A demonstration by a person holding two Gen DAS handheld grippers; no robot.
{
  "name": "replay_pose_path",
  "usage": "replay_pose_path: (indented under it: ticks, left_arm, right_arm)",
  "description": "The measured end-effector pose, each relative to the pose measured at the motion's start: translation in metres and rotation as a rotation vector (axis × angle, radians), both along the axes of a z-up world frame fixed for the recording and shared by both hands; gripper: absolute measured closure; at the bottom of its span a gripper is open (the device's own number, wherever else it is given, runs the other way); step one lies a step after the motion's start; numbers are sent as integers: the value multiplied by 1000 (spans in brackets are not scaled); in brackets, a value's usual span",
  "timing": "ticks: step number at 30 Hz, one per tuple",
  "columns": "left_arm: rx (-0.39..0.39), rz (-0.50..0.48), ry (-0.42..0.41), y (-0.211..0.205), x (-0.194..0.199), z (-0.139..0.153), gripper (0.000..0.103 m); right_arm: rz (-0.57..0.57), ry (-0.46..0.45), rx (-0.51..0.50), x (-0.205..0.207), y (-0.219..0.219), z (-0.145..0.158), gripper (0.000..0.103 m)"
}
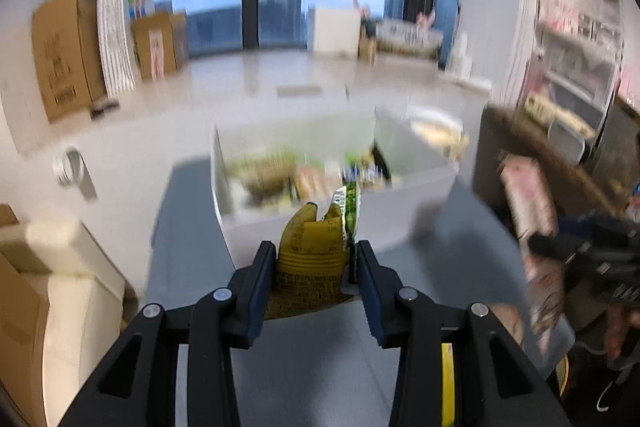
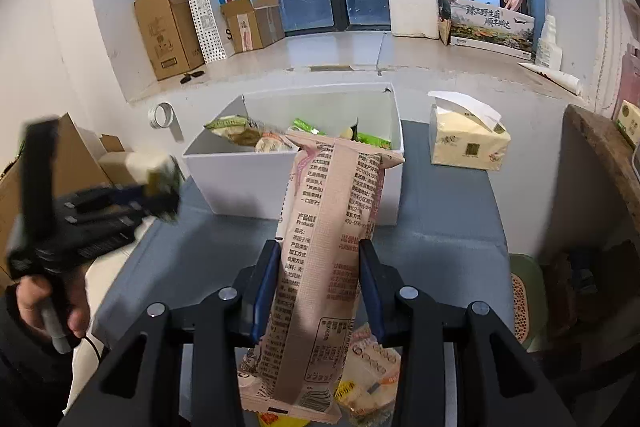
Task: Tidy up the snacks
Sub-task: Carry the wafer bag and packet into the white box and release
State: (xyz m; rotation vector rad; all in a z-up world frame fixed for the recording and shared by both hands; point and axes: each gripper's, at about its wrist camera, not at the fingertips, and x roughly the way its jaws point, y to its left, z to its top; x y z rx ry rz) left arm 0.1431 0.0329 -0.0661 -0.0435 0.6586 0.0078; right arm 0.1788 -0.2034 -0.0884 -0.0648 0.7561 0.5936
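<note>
Left tongs pinch a small yellow-green foil snack packet; right tongs pinch a long pink plastic snack bag mid-length. Both held near the white open box on the grey counter. Judged light, crinkly, crushable; grip mid-body.
</note>
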Motion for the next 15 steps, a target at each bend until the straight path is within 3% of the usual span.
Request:
replay_pose_path:
  ticks: [8,15]
  left_arm:
    - [-21,-38,-87,9,51,58,59]
    - [6,-40,-68,10,119,53,58]
  right_arm:
    - [15,-5,43,56,20,22,61]
    - [-11,-2,49,145,45,46,61]
